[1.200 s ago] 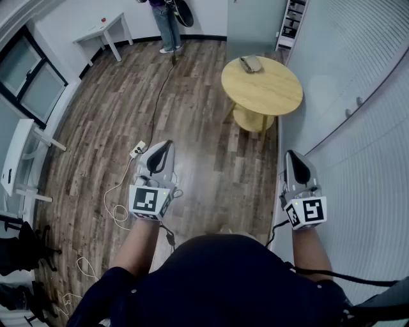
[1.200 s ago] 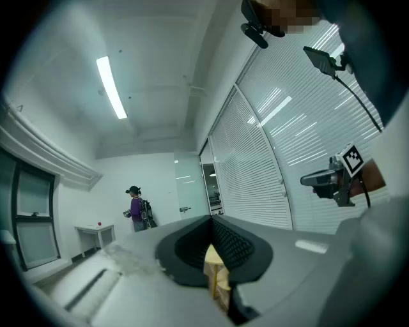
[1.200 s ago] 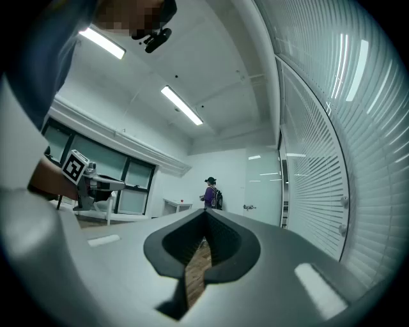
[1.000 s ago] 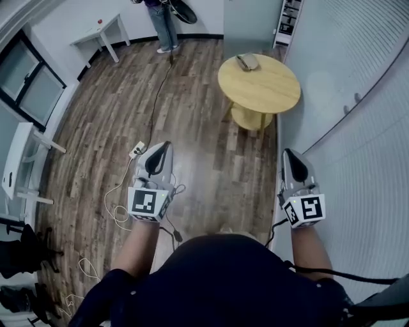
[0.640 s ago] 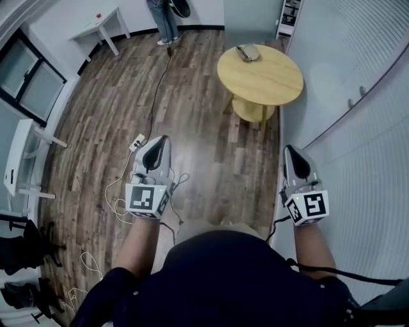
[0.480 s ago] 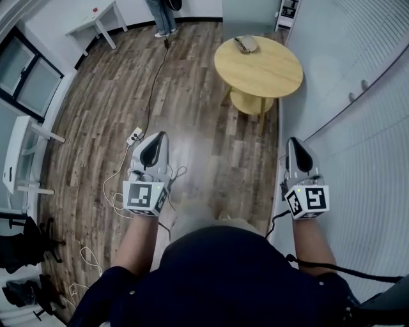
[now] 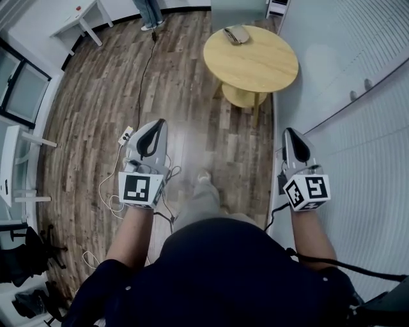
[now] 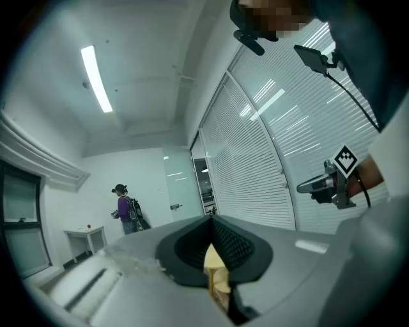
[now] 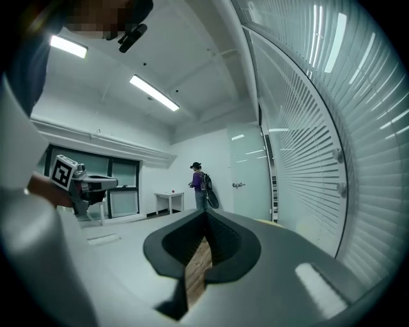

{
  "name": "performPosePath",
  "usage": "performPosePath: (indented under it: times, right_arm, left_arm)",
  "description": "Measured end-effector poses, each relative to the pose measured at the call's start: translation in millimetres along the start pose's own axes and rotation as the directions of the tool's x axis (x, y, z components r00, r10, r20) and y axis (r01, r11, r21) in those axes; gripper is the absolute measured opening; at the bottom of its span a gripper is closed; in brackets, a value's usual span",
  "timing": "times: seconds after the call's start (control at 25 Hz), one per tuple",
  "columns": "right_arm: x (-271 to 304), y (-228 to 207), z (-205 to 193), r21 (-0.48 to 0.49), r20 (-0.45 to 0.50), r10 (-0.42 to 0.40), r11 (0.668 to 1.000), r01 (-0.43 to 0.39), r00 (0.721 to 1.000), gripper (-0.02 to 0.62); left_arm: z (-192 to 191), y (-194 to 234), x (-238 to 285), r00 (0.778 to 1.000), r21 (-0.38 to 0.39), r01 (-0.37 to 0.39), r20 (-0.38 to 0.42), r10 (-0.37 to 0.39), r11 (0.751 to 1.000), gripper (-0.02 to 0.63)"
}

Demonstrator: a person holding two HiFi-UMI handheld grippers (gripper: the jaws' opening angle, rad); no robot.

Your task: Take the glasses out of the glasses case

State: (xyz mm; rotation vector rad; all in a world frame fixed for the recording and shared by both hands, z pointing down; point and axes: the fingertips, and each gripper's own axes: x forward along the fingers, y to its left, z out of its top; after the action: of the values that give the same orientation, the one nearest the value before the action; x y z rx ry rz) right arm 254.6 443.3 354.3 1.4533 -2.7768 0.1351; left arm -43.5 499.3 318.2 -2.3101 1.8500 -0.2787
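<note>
A grey-beige glasses case (image 7: 236,34) lies closed at the far edge of a round wooden table (image 7: 255,64), well ahead of both grippers. My left gripper (image 7: 158,123) is held out over the wooden floor, shut with nothing in it. My right gripper (image 7: 289,131) hangs level with it beside the blinds wall, also shut and empty. In the left gripper view the jaws meet at the left gripper (image 8: 211,221), and the right gripper (image 8: 321,185) shows off to the side. The glasses are not visible.
A black cable (image 7: 148,64) runs across the floor to a power strip (image 7: 123,135). A person (image 7: 148,9) stands at the far wall beside a small white table (image 7: 77,16). A white blinds wall (image 7: 358,96) bounds the right side. White desk (image 7: 13,166) at left.
The view has shifted forward towards the round table, and a foot now shows on the floor between the grippers. Both grippers stay shut and held out in front.
</note>
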Motion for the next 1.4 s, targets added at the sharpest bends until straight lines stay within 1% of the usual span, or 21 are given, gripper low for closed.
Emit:
performPosePath:
  times: [0.16, 0.32, 0.48, 0.52, 0.64, 0.76, 0.88, 1.04, 1.16, 1.28, 1.32, 1.4]
  right_arm:
    - [35.3, -8.6, 5.6, 0.022, -0.013, -0.019, 1.000, 0.019, 1.000, 0.009]
    - [71.6, -11.7, 11.1, 0.006, -0.017, -0.042, 0.999, 0.042, 0.999, 0.009]
    - [112.9, -11.8, 13.8, 0.010, -0.045, -0.052, 0.999, 0.052, 0.998, 0.009]
    - [123.5, -11.5, 15.0, 0.008, -0.049, -0.053, 0.999, 0.053, 0.997, 0.009]
    - [154.9, -7.8, 21.7, -0.006, -0.054, -0.059, 0.998, 0.059, 0.997, 0.009]
    - [185.7, -5.5, 28.8, -0.023, -0.043, -0.069, 0.997, 0.068, 0.997, 0.009]
    - [208.9, -7.3, 33.4, -0.034, -0.027, -0.077, 0.997, 0.076, 0.997, 0.009]
    - [235.4, -16.8, 35.2, -0.024, -0.022, -0.101, 0.995, 0.100, 0.995, 0.009]
    - [253.2, -27.7, 37.1, -0.014, -0.022, -0.104, 0.995, 0.104, 0.994, 0.009]
    - [273.1, -39.1, 35.8, -0.002, -0.019, -0.098, 0.995, 0.098, 0.995, 0.009]
    - [281.8, -41.4, 36.6, -0.002, -0.016, -0.094, 0.996, 0.094, 0.995, 0.009]
    - [301.9, -45.4, 38.9, -0.004, -0.006, -0.085, 0.996, 0.085, 0.996, 0.009]
  left_arm:
    - [-1.6, 16.5, 45.8, 0.997, 0.043, 0.061, 0.034, -0.063, 0.997, 0.006]
    - [0.7, 37.8, 87.7, 0.994, -0.008, 0.093, 0.055, -0.093, 0.996, 0.006]
    - [-4.0, 46.6, 123.1, 0.985, 0.005, 0.164, 0.060, -0.164, 0.986, 0.006]
    - [-6.4, 50.3, 130.4, 0.983, -0.002, 0.175, 0.057, -0.174, 0.985, 0.006]
    - [-15.7, 75.8, 150.3, 0.984, -0.042, 0.172, 0.047, -0.170, 0.984, 0.006]
    - [-25.5, 99.9, 170.7, 0.982, -0.049, 0.189, 0.039, -0.187, 0.981, 0.006]
    - [-34.3, 112.1, 191.3, 0.974, -0.030, 0.224, 0.048, -0.223, 0.974, 0.006]
    - [-40.2, 131.6, 224.1, 0.976, -0.050, 0.219, 0.036, -0.217, 0.975, 0.006]
    - [-36.5, 134.6, 246.8, 0.972, -0.057, 0.232, 0.037, -0.230, 0.971, 0.006]
    - [-34.0, 141.2, 265.8, 0.977, -0.086, 0.212, 0.048, -0.208, 0.974, 0.006]
    - [-33.3, 146.7, 272.6, 0.979, -0.086, 0.204, 0.047, -0.200, 0.975, 0.006]
    - [-33.5, 159.1, 286.1, 0.980, -0.058, 0.197, 0.037, -0.195, 0.979, 0.006]
